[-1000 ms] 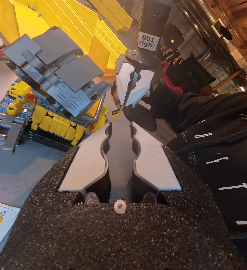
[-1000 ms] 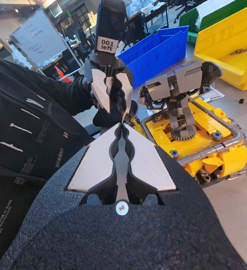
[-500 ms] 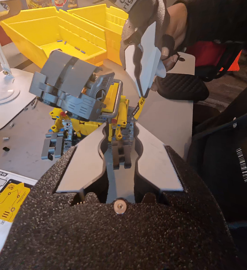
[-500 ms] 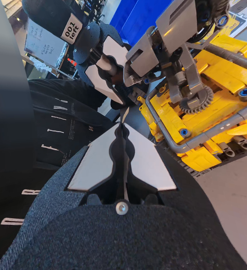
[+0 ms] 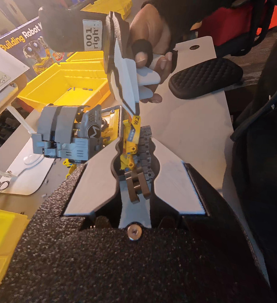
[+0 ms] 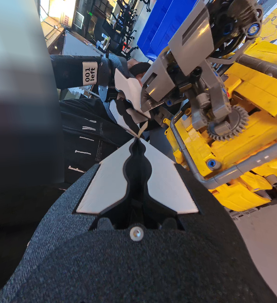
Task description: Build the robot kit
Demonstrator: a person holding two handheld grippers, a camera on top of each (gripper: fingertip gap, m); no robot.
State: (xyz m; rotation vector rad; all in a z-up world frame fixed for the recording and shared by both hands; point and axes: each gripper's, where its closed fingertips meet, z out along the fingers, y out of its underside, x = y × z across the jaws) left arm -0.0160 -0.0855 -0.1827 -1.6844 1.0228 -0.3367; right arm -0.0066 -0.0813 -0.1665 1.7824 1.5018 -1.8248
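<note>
Left wrist view: left gripper (image 5: 135, 144) with fingers (image 5: 98, 180) spread apart, nothing pinched, hovering over the yellow-and-grey brick robot model (image 5: 88, 136) on the grey counter (image 5: 192, 131); the model's grey claw arm (image 5: 137, 186) and track showing in the gap between them. Beyond, right gripper (image 5: 133, 113) held in a gloved hand (image 5: 151, 41), tips clamped on a thin yellow strip (image 5: 135, 129) hanging against the model's side. Yellow bin (image 5: 65, 86) behind, black padded armrest (image 5: 205, 77) to the right.

Right wrist view: right gripper (image 6: 137, 139) with tips pressed together on the strip's thin edge (image 6: 142, 128). Left gripper (image 6: 144, 119) just past it, parted, beside the model's grey head (image 6: 180, 65). Yellow body and grey gear (image 6: 229, 127) to the right, blue bin (image 6: 159, 27) behind.
</note>
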